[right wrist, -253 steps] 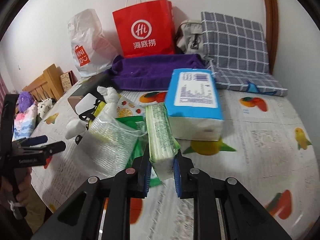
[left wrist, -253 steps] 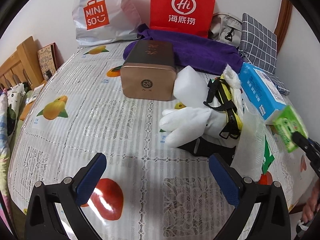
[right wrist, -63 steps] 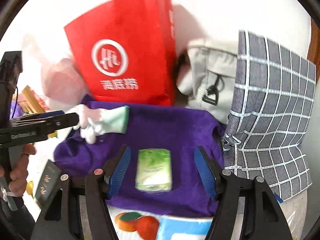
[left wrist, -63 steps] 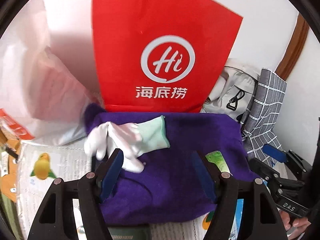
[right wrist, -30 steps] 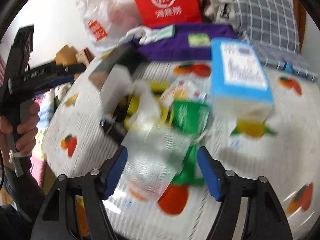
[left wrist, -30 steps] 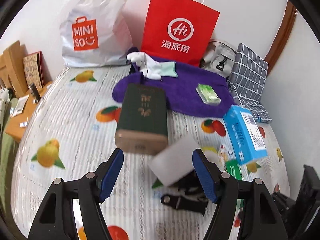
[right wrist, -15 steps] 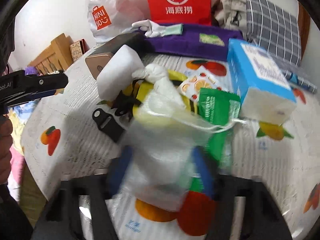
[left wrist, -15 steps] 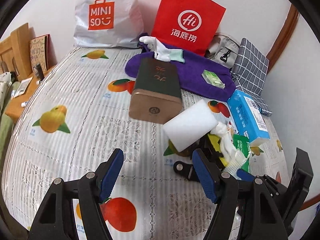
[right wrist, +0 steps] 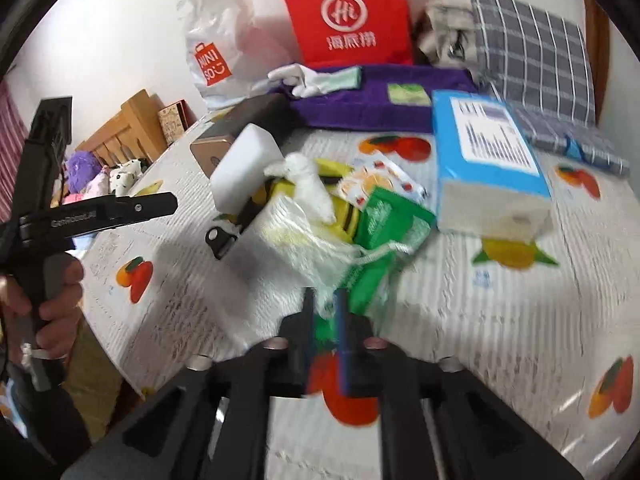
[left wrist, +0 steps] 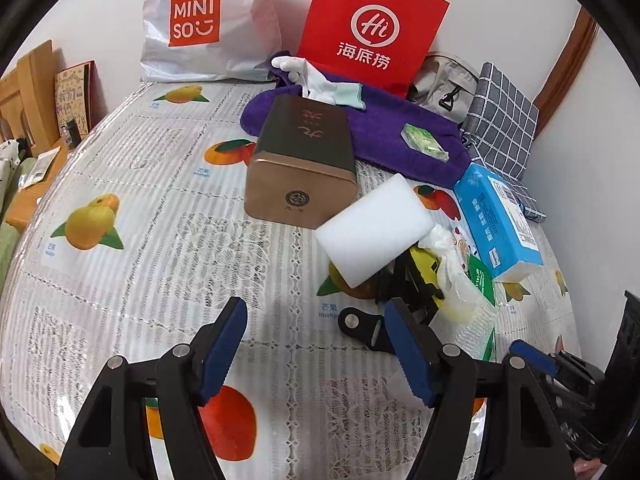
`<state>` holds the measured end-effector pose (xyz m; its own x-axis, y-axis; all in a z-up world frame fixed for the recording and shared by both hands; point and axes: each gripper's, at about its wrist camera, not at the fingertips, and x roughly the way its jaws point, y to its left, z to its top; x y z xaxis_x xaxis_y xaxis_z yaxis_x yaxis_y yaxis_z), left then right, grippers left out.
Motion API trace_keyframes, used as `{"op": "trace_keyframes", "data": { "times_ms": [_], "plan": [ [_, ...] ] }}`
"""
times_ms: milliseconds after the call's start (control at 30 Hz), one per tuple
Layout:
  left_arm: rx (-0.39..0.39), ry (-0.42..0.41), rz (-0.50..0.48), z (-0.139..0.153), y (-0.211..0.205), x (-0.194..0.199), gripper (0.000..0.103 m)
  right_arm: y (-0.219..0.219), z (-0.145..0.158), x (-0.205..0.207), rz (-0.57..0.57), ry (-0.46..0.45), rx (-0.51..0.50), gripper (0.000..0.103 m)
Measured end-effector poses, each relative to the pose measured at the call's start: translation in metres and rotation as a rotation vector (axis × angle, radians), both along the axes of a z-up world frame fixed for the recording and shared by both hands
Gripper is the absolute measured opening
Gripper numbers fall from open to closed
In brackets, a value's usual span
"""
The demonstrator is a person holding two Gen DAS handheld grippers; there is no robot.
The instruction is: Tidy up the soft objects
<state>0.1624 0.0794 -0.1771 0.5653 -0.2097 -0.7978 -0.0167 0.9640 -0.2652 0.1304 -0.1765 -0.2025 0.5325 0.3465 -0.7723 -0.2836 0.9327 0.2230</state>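
Observation:
A purple towel (left wrist: 400, 136) lies at the back of the table with a white glove (left wrist: 316, 78) and a green tissue pack (left wrist: 424, 146) on it. A white foam block (left wrist: 376, 236) rests on a yellow-and-black strap (left wrist: 424, 276). My left gripper (left wrist: 316, 340) is open and empty above the tablecloth in front of the block. My right gripper (right wrist: 325, 308) is shut on the near corner of a white mesh bag (right wrist: 304, 236), beside a green packet (right wrist: 384, 224). A blue tissue box (right wrist: 484, 160) stands to the right.
A bronze tin box (left wrist: 304, 168) stands mid-table. A red paper bag (left wrist: 368, 28), a white Miniso bag (left wrist: 200, 24), a grey pouch (left wrist: 444, 84) and a checked cushion (left wrist: 504, 116) line the wall. A wooden bed frame (left wrist: 24, 88) is at the left.
Both grippers pulled back from the purple towel, leaving the glove and tissue pack there. The right gripper came down to the pile and closed on the mesh bag.

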Motion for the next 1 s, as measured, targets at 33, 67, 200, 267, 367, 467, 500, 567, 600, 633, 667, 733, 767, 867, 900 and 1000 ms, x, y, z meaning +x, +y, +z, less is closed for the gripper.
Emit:
{"op": "trace_keyframes", "data": {
  "times_ms": [33, 67, 200, 267, 367, 467, 500, 567, 600, 633, 667, 733, 767, 867, 900, 1000],
  "plan": [
    [-0.006, 0.002, 0.000, -0.001, -0.001, 0.001, 0.070, -0.003, -0.001, -0.001, -0.014, -0.008, 0.000, 0.068],
    [-0.016, 0.005, -0.002, -0.003, -0.002, 0.001, 0.070, -0.004, -0.002, -0.002, -0.027, -0.022, -0.009, 0.077],
    [-0.016, 0.014, -0.016, -0.007, -0.007, 0.001, 0.070, -0.001, -0.005, 0.002, -0.034, -0.026, 0.032, 0.080],
    [-0.014, 0.015, -0.017, -0.008, -0.007, 0.002, 0.070, 0.008, -0.003, 0.003, -0.018, -0.050, 0.047, 0.080],
    [-0.022, 0.017, -0.014, -0.010, -0.003, 0.002, 0.070, 0.031, -0.006, 0.008, 0.004, -0.079, -0.024, 0.080],
    [-0.030, 0.024, -0.008, -0.014, 0.002, 0.002, 0.070, 0.051, -0.018, 0.019, -0.008, -0.072, -0.115, 0.079],
    [-0.032, 0.026, -0.007, -0.015, 0.003, 0.002, 0.070, 0.055, -0.022, 0.022, -0.009, -0.072, -0.135, 0.072],
    [-0.036, 0.030, -0.006, -0.017, 0.005, 0.003, 0.070, 0.060, -0.026, 0.024, -0.003, -0.080, -0.177, 0.042],
    [-0.039, 0.033, -0.006, -0.018, 0.007, 0.003, 0.070, 0.061, -0.027, 0.024, 0.004, -0.087, -0.195, 0.026],
    [-0.040, 0.035, -0.005, -0.019, 0.008, 0.003, 0.070, 0.060, -0.026, 0.023, 0.012, -0.090, -0.200, 0.015],
    [-0.042, 0.036, -0.004, -0.020, 0.008, 0.004, 0.070, 0.058, -0.025, 0.022, 0.020, -0.091, -0.193, 0.013],
    [-0.044, 0.038, -0.003, -0.020, 0.009, 0.005, 0.070, 0.050, -0.018, 0.019, 0.037, -0.085, -0.129, 0.007],
    [-0.043, 0.037, -0.004, -0.020, 0.009, 0.005, 0.070, 0.046, -0.014, 0.018, 0.040, -0.084, -0.093, 0.006],
    [-0.042, 0.032, -0.012, -0.019, 0.006, 0.006, 0.069, 0.034, 0.000, 0.012, 0.045, -0.096, -0.008, 0.005],
    [-0.039, 0.029, -0.017, -0.019, 0.004, 0.007, 0.069, 0.029, 0.005, 0.009, 0.044, -0.105, 0.009, 0.005],
    [-0.028, 0.020, -0.029, -0.017, -0.001, 0.009, 0.069, 0.014, 0.017, 0.002, 0.033, -0.112, 0.043, 0.005]
  ]
}}
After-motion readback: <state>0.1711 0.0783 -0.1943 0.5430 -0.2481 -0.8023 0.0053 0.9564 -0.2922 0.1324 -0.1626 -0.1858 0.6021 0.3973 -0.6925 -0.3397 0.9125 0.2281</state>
